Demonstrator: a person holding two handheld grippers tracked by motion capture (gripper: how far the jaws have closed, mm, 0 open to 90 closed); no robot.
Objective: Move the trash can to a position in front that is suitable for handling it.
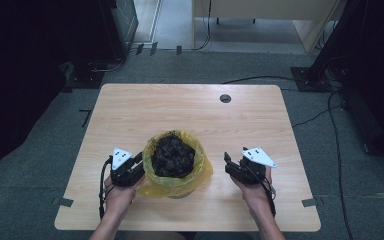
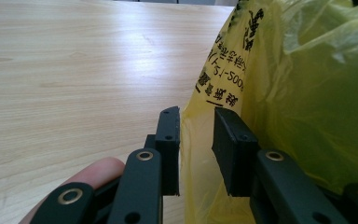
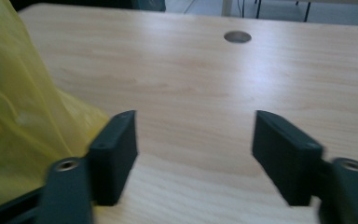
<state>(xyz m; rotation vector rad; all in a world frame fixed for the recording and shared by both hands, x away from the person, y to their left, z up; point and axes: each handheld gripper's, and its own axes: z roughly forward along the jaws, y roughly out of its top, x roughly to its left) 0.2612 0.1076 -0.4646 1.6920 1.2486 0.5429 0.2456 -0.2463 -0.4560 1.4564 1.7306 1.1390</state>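
Note:
A yellow plastic bag (image 1: 202,172) lines a small bin near the table's front middle and is heaped with dark crumpled material (image 1: 172,156). My left gripper (image 1: 139,161) is at the bag's left side. In the left gripper view its jaws (image 2: 196,135) stand a small gap apart with a fold of the printed yellow bag (image 2: 298,93) between them, and the pads do not visibly press on it. My right gripper (image 1: 227,162) hovers just right of the bag. Its jaws (image 3: 193,140) are wide open over bare wood, with the bag (image 3: 14,107) off to their left.
The light wooden table (image 1: 190,107) has a round cable hole (image 1: 225,98) at the back middle, also seen as a cable hole (image 3: 237,36) in the right gripper view. Dark equipment and cables lie on the grey floor around the table.

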